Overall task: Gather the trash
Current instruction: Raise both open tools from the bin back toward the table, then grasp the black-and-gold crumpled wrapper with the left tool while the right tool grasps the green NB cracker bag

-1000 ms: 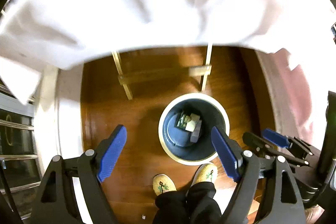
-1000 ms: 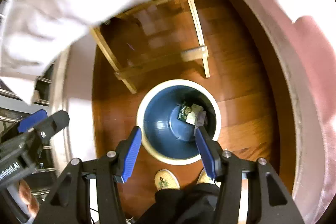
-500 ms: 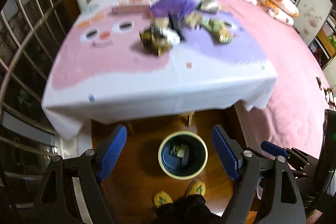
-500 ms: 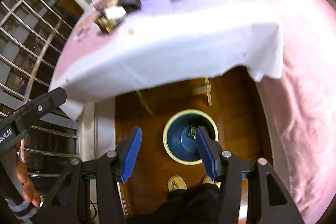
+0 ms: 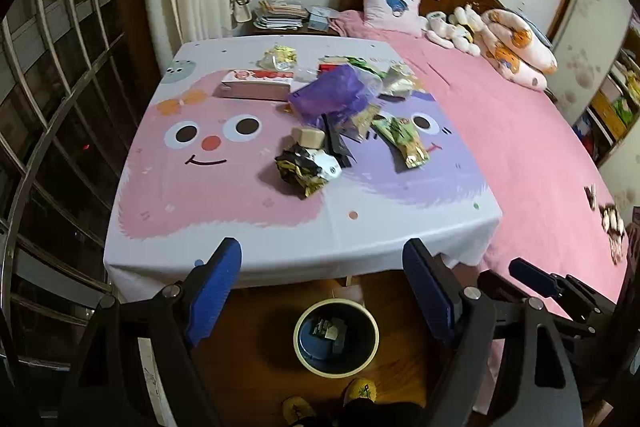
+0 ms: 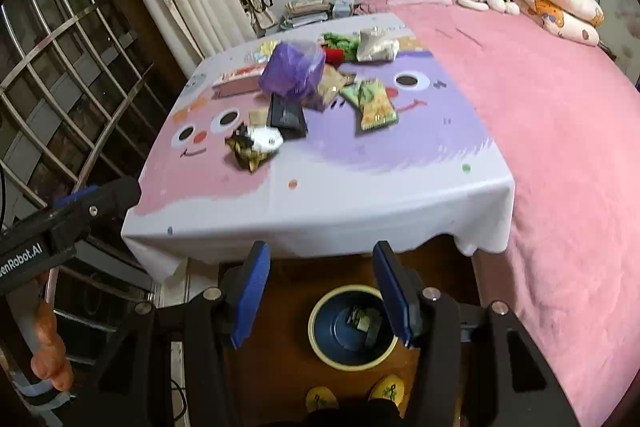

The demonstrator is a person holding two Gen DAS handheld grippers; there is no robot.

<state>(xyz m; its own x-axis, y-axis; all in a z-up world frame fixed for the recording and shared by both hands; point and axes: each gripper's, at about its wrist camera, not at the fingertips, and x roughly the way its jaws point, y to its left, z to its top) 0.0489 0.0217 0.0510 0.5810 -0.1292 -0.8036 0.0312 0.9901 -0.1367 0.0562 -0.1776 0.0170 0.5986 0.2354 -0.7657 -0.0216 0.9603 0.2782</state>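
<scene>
Both your grippers hang over the near edge of the tabletop (image 5: 200, 195), angled down, and both sets of jaws stand apart with nothing between them: the left gripper (image 5: 324, 267) wide, the right gripper (image 6: 320, 267) narrower.

Your left view shows the right gripper's blue tip at its right edge; your right view shows the left gripper's black body at its left edge, with your hand (image 6: 50, 355) on the handle below it. The pale block (image 5: 308, 137) reads clearly only in the left view; the black flat packet (image 6: 286, 115) shows its face only in the right view.

The trash lies in a cluster mid-tabletop: a crumpled black-and-gold wrapper (image 5: 306, 167) nearest you, a green snack packet (image 5: 402, 141) to its right, a purple plastic bag (image 5: 332, 95) behind, a pink box (image 5: 256, 83) at far left.

The bin (image 5: 336, 371) stands on the wooden floor below the tabletop's edge, a few pieces already inside, your yellow slippers (image 6: 320, 399) just beside it. A pink bed (image 6: 560, 131) runs along the right.
</scene>
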